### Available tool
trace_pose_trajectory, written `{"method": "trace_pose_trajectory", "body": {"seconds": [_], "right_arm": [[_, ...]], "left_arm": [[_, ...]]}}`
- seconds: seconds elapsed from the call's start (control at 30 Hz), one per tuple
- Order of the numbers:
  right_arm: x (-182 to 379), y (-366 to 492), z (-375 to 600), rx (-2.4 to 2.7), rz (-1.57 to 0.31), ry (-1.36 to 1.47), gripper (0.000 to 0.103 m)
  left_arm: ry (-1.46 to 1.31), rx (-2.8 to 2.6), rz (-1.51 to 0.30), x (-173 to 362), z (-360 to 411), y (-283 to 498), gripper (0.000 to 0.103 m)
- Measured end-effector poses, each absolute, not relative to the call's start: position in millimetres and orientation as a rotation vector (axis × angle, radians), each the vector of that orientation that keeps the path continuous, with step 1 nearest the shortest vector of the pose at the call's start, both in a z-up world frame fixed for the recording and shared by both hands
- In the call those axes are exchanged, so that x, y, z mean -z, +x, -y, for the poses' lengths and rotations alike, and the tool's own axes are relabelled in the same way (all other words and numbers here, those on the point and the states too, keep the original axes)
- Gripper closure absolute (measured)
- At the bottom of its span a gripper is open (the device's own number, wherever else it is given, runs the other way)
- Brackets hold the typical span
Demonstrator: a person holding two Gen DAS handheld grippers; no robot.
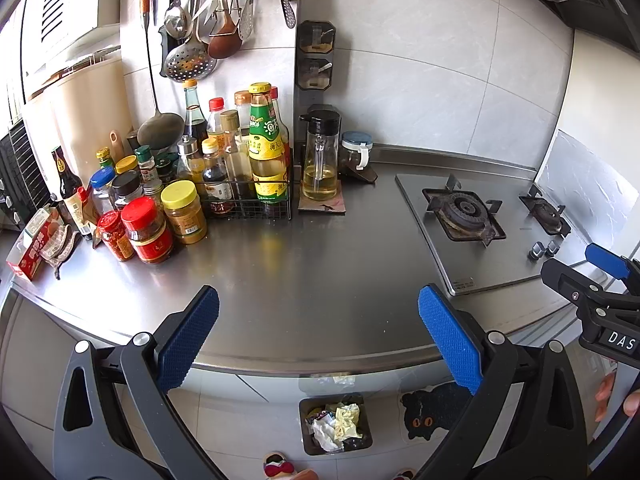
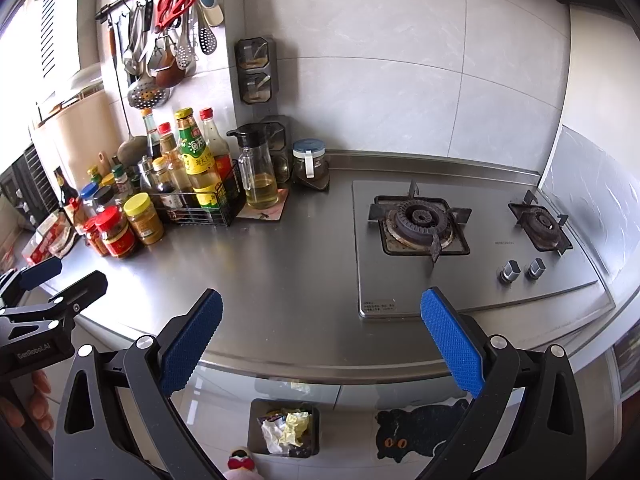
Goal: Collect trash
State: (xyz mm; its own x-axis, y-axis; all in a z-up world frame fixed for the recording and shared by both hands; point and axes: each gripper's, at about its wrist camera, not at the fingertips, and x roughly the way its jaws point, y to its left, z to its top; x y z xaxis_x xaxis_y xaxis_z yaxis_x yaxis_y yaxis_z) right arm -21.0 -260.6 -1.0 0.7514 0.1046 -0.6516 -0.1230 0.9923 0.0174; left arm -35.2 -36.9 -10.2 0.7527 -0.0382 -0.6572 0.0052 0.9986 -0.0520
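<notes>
A small dark trash bin (image 1: 306, 424) stands on the floor below the counter edge, holding crumpled white and yellow paper (image 1: 340, 424). It also shows in the right wrist view (image 2: 256, 424) with the same paper (image 2: 286, 428). My left gripper (image 1: 318, 336) is open and empty, held above the steel counter's front edge, over the bin. My right gripper (image 2: 320, 338) is open and empty, beside it to the right. Each gripper appears at the edge of the other's view. No loose trash shows on the counter.
A steel counter (image 1: 320, 264) carries many sauce bottles and jars (image 1: 188, 184) at the left, an oil dispenser (image 1: 320, 156), and a gas hob (image 2: 460, 240) at the right. Utensils hang on the wall (image 1: 200, 12). A black cat mat (image 2: 420, 432) lies on the floor.
</notes>
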Motion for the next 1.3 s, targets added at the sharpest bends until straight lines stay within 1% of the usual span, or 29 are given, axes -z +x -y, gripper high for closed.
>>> {"method": "trace_pose_trajectory", "body": {"seconds": [1.3], "right_arm": [[13.1, -12.9, 258.6, -0.118, -0.742, -0.014, 0.003]], "left_arm": [[-0.075, 0.025, -0.702, 8.5, 33.7, -35.1, 0.008]]}}
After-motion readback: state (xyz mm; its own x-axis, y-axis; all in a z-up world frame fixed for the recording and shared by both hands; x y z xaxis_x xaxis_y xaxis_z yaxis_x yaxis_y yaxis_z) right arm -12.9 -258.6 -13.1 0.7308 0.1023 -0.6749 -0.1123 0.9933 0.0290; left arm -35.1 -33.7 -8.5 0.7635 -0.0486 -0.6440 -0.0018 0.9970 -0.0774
